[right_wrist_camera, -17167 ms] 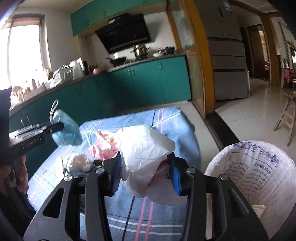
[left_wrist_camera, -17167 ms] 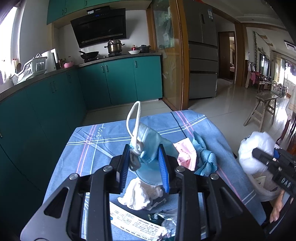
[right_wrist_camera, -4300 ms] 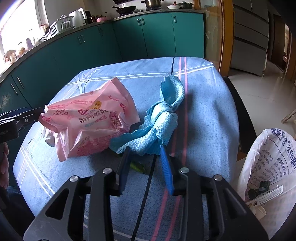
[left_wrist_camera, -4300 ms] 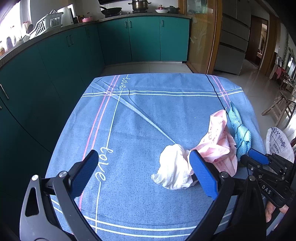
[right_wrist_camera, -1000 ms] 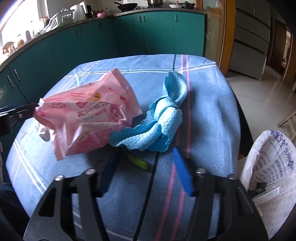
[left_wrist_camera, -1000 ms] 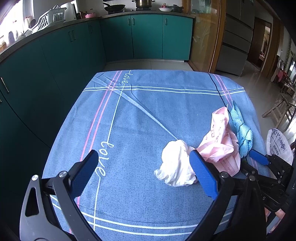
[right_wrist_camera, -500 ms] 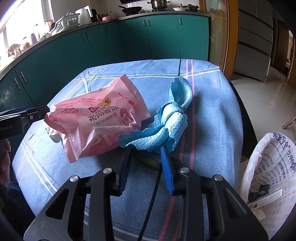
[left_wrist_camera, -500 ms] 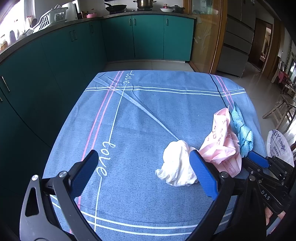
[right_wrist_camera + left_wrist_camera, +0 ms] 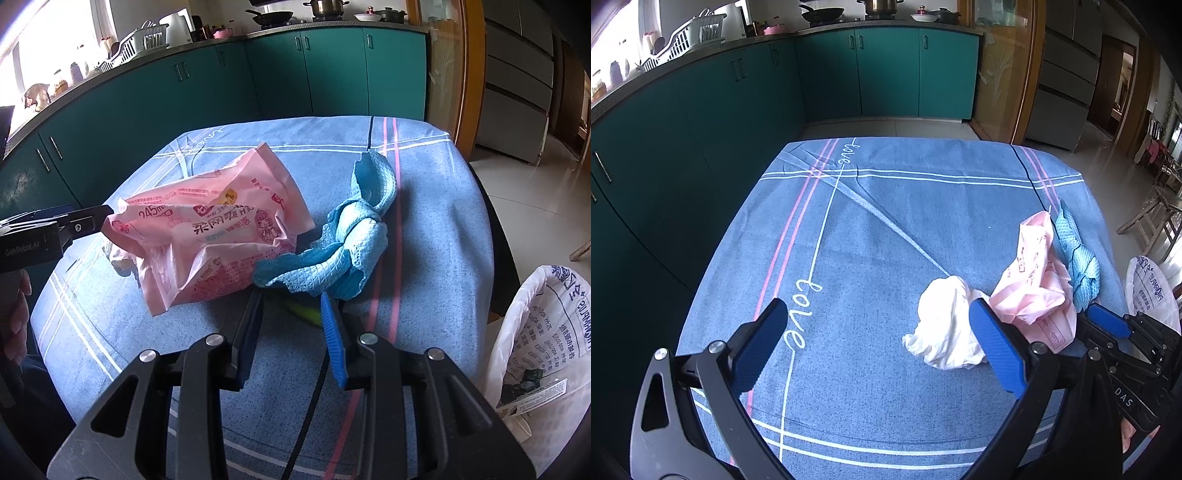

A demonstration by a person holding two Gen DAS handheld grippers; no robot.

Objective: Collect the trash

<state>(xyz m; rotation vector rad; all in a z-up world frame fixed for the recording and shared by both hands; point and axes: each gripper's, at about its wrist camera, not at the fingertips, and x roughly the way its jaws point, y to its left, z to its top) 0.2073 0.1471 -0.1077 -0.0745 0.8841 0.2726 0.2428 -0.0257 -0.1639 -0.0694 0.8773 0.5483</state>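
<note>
Trash lay gathered near the right edge of the surface [image 9: 879, 229], which was covered with a blue striped cloth: a crumpled white tissue [image 9: 947, 334], a pink wrapper [image 9: 210, 236] and a knotted blue rag [image 9: 351, 243], the rag's edge touching the wrapper. A small yellow-green scrap [image 9: 304, 314] sat on the cloth just under the rag. The right claw [image 9: 291, 321] had narrowed from its wider spread a second before, its fingers now close on either side of that scrap; whether they actually pinched it could not be told. The left claw [image 9: 875, 339] stayed spread wide as before, its right finger just beside the tissue, holding nothing. A white-lined trash bin [image 9: 546, 332] stood beside the surface on the right.
</note>
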